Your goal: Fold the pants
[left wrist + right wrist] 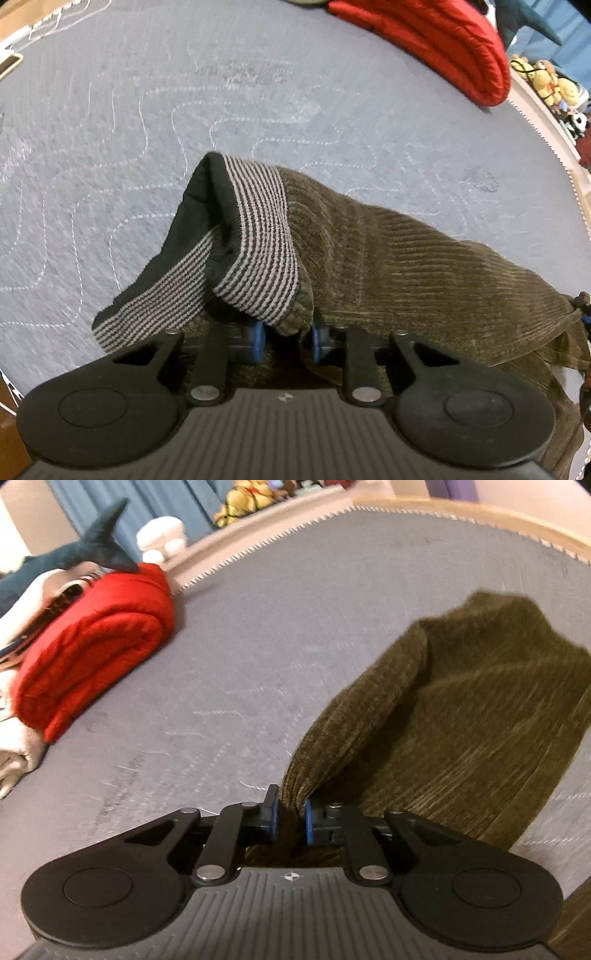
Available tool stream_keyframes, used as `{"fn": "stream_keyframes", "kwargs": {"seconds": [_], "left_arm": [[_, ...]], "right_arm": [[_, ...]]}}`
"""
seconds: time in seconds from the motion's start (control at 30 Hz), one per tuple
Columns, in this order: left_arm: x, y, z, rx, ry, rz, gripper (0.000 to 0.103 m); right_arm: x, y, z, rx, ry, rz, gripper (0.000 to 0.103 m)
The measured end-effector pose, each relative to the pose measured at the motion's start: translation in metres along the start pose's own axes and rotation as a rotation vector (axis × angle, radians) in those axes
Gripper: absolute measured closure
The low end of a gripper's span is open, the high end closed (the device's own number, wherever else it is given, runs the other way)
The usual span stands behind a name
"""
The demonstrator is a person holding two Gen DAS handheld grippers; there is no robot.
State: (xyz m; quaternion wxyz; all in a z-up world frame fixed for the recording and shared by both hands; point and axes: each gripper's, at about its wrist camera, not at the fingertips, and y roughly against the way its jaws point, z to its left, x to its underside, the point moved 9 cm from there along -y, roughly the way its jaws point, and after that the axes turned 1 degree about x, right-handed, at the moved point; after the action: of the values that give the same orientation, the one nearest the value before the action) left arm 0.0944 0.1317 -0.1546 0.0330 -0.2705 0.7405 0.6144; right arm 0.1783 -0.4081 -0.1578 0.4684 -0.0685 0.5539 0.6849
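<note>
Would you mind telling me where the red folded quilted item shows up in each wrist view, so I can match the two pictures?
Left wrist view: the red quilted item lies at the top right, on the far part of the grey quilted surface.
Right wrist view: it lies at the left, middle height, beside a pale folded cloth.
Shared landmark: the olive corduroy pants, clamped by both grippers.

The left gripper (287,339) has its blue-padded fingers (256,338) closed on a bunched edge of the olive corduroy pants (406,258). Their striped waistband (258,236) is turned outward and droops to the left, showing a black lining. The cloth stretches away to the right edge, lifted above the grey quilted mattress (129,129). A folded red blanket (443,44) lies at the far side, with plush toys (550,83) beyond the mattress edge.
</note>
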Motion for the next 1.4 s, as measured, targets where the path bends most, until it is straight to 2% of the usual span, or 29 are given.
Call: {"fn": "stream_keyframes", "kwargs": {"seconds": [0.27, 0.4, 0.47, 0.53, 0.6, 0.63, 0.67, 0.7, 0.73, 0.77, 0.8, 0.9, 0.97, 1.03, 1.13, 1.17, 1.23, 1.27, 1.33, 1.37, 1.4], "left_arm": [[-0.006, 0.039, 0.004, 0.03, -0.041, -0.121, 0.088], [-0.001, 0.053, 0.019, 0.063, -0.026, -0.125, 0.089], [0.001, 0.054, 0.026, 0.071, -0.022, -0.109, 0.089], [0.003, 0.051, 0.032, 0.071, -0.017, -0.076, 0.088], [0.006, 0.045, 0.039, 0.054, 0.02, -0.028, 0.079], [0.007, 0.042, 0.043, 0.04, 0.043, -0.015, 0.077], [0.008, 0.041, 0.045, 0.028, 0.061, -0.008, 0.071], [0.006, 0.041, 0.046, 0.004, 0.065, -0.016, 0.061], [0.003, 0.044, 0.046, -0.037, 0.057, -0.043, 0.056], [0.0, 0.048, 0.046, -0.073, 0.042, -0.077, 0.05], [-0.004, 0.054, 0.043, -0.104, 0.025, -0.116, 0.049], [-0.013, 0.071, 0.033, -0.166, -0.012, -0.234, 0.049], [-0.015, 0.079, 0.014, -0.166, -0.072, -0.299, 0.049], [-0.012, 0.081, -0.015, -0.156, -0.16, -0.305, 0.048], [0.0, 0.08, -0.074, -0.03, -0.299, -0.243, 0.042], [0.005, 0.079, -0.093, 0.026, -0.335, -0.226, 0.038], [0.012, 0.072, -0.121, 0.116, -0.384, -0.217, 0.036], [0.016, 0.066, -0.129, 0.131, -0.404, -0.233, 0.036], [0.023, 0.05, -0.131, 0.061, -0.442, -0.198, 0.037], [0.025, 0.043, -0.129, 0.057, -0.439, -0.17, 0.037], [0.026, 0.039, -0.129, 0.084, -0.43, -0.151, 0.037]], "right_arm": [[-0.009, 0.083, -0.002, -0.1, 0.067, -0.046, 0.09], [0.007, 0.128, -0.008, -0.131, 0.151, -0.02, 0.09], [0.023, 0.145, -0.017, -0.136, 0.189, 0.029, 0.09], [0.046, 0.155, -0.031, -0.142, 0.227, 0.118, 0.09], [0.075, 0.159, -0.048, -0.143, 0.268, 0.223, 0.085], [0.084, 0.16, -0.059, -0.141, 0.263, 0.256, 0.084], [0.086, 0.162, -0.067, -0.135, 0.252, 0.265, 0.078], [0.085, 0.164, -0.076, -0.13, 0.236, 0.256, 0.07], [0.077, 0.168, -0.085, -0.11, 0.211, 0.219, 0.067], [0.067, 0.172, -0.092, -0.078, 0.193, 0.177, 0.058], [0.054, 0.176, -0.1, -0.051, 0.17, 0.126, 0.053], [0.018, 0.185, -0.113, -0.017, 0.102, 0.0, 0.051], [0.001, 0.182, -0.117, -0.006, 0.067, -0.058, 0.049], [-0.007, 0.168, -0.112, -0.01, 0.05, -0.072, 0.046], [-0.013, 0.143, -0.1, 0.022, 0.097, -0.065, 0.037], [-0.011, 0.136, -0.098, 0.042, 0.125, -0.066, 0.034], [-0.009, 0.115, -0.091, 0.097, 0.196, -0.062, 0.031], [-0.007, 0.107, -0.09, 0.124, 0.229, -0.062, 0.029], [-0.006, 0.088, -0.085, 0.17, 0.277, -0.049, 0.025], [-0.004, 0.079, -0.084, 0.183, 0.292, -0.037, 0.023], [-0.001, 0.072, -0.084, 0.197, 0.312, -0.024, 0.021]]}}
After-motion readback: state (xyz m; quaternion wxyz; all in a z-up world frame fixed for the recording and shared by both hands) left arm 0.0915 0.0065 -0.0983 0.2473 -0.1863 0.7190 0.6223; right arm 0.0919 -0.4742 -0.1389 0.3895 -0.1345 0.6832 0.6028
